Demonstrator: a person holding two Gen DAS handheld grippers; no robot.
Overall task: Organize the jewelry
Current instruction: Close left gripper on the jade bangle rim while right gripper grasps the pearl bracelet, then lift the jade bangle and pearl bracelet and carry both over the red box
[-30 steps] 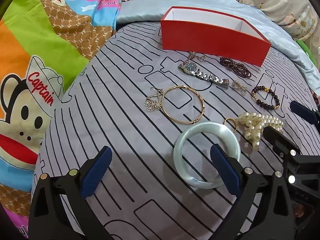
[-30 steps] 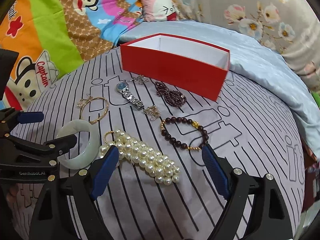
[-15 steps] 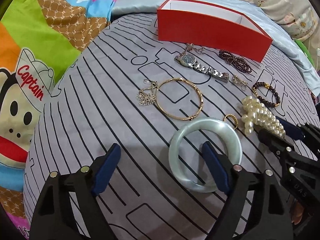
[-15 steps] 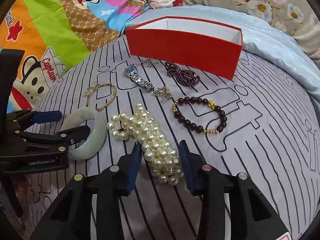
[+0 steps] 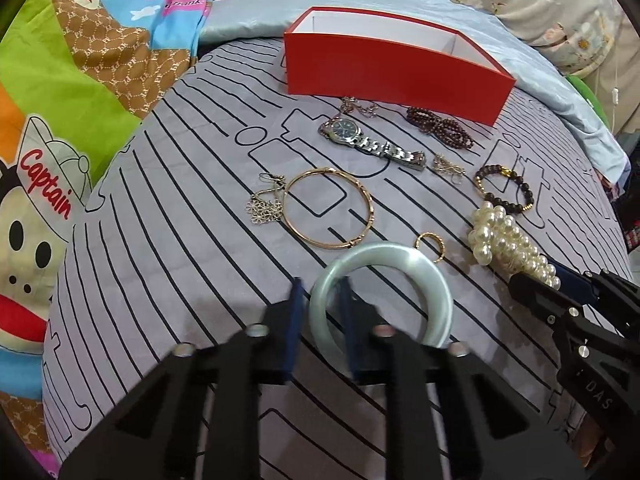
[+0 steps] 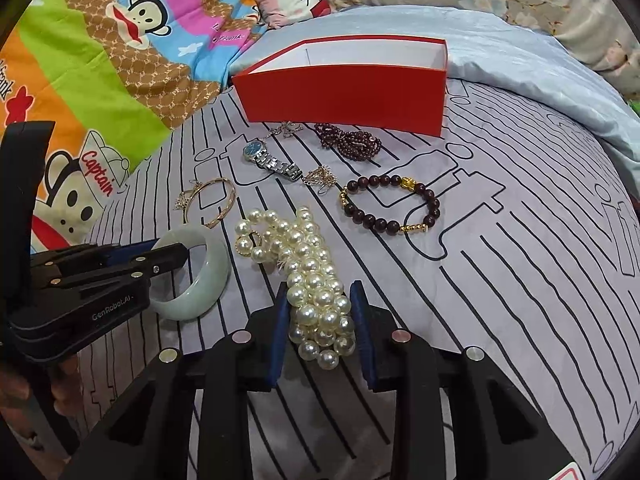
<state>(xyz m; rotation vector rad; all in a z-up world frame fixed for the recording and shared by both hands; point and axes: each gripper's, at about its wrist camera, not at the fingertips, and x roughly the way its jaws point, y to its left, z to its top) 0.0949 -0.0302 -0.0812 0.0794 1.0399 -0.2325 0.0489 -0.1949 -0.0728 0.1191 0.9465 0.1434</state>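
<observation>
Left gripper [image 5: 320, 312]: its jaws, wide apart a second ago with the pale green bangle [image 5: 416, 276] lying between them, have just been closing and now pinch the bangle's near-left rim, one pad inside the ring, one outside. Right gripper [image 6: 320, 312]: its jaws have likewise just been closing and now clasp the near end of the pearl strand [image 6: 308, 268], which trails away ahead of the fingers. Farther ahead, unmoved on the striped sheet [image 6: 520, 280]: gold bangle [image 5: 328, 212], watch [image 5: 372, 142], bead bracelet [image 6: 390, 208], and beyond them the red box [image 6: 344, 96].
</observation>
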